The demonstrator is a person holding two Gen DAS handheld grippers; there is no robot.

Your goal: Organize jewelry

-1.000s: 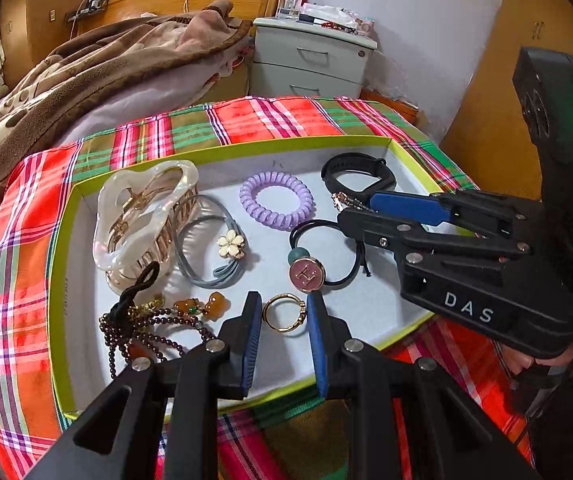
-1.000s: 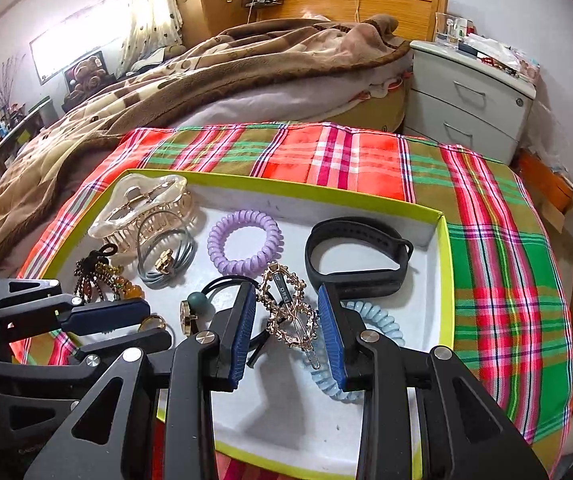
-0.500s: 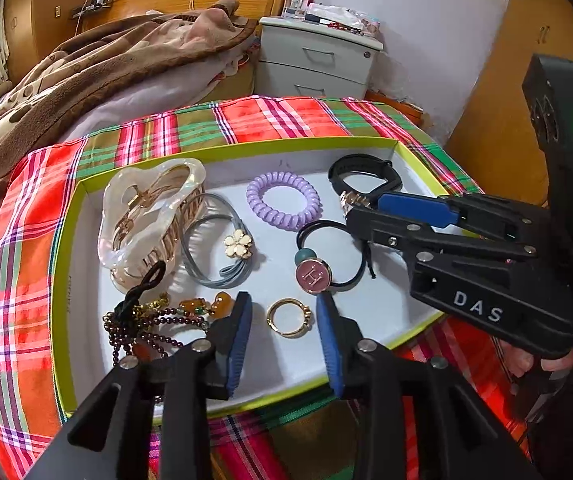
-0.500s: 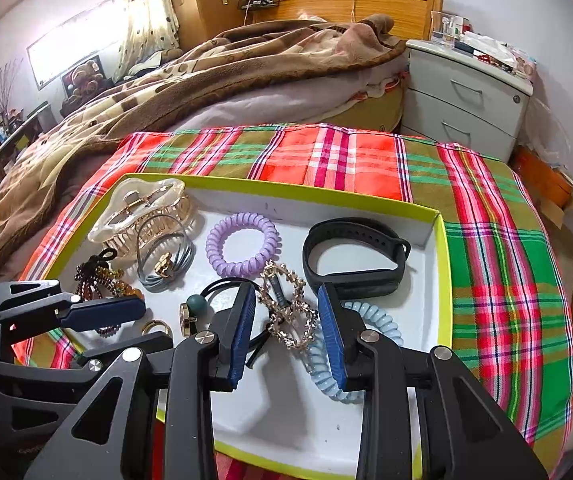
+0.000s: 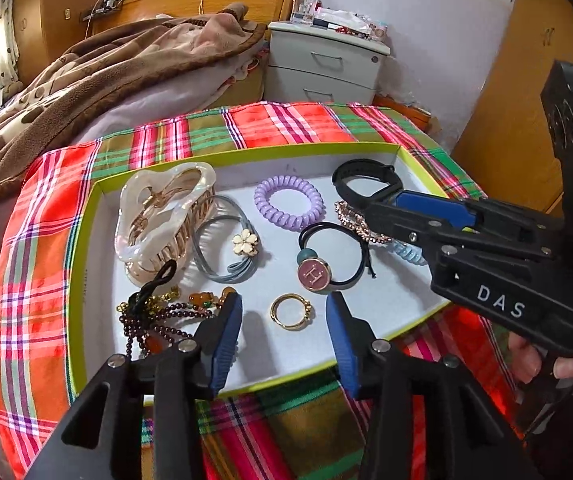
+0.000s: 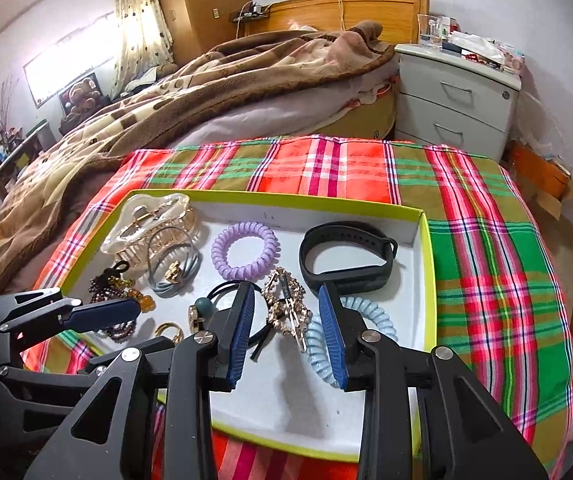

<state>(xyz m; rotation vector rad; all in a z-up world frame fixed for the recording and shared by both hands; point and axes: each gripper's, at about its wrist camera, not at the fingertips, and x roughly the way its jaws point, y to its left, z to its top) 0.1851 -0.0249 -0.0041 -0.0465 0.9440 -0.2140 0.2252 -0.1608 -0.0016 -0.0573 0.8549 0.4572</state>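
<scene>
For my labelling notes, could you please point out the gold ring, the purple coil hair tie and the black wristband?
gold ring [image 5: 291, 312]: left wrist view, on its band's near edge.
purple coil hair tie [image 6: 245, 270]: right wrist view, on its near coils.
black wristband [image 6: 346, 279]: right wrist view, on its near strap.

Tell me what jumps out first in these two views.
A lime-rimmed white tray on a loud red-and-green plaid cloth, strewn with hair ties and jewelry. Far left in it lies a big pearly claw clip. The open left gripper brackets a gold ring; the open right gripper brackets a rhinestone clip.
</scene>
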